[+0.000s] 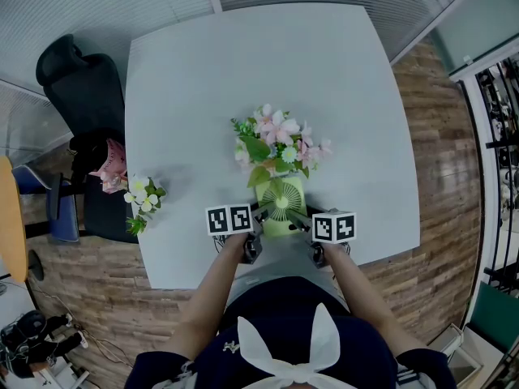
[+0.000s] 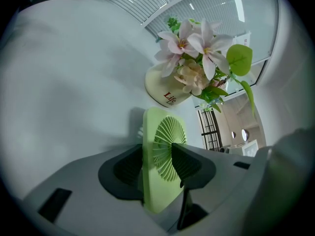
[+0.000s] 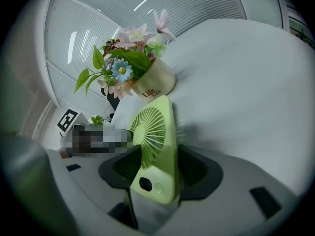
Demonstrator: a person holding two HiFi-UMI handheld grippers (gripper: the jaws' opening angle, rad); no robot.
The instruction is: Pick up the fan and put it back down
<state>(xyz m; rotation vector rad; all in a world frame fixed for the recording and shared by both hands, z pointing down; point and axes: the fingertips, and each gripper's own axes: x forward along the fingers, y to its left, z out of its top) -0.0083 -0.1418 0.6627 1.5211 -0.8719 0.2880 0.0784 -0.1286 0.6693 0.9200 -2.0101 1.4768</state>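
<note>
Both forearms reach forward, angled down; left gripper [image 2: 156, 150] and right gripper [image 3: 160, 150] each clamp opposite sides of the green fan [image 1: 281, 201]

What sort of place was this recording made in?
Probably an office or meeting room: a large pale grey table, a black padded office chair beside it, and glazed partition walls with slatted blinds.
</note>
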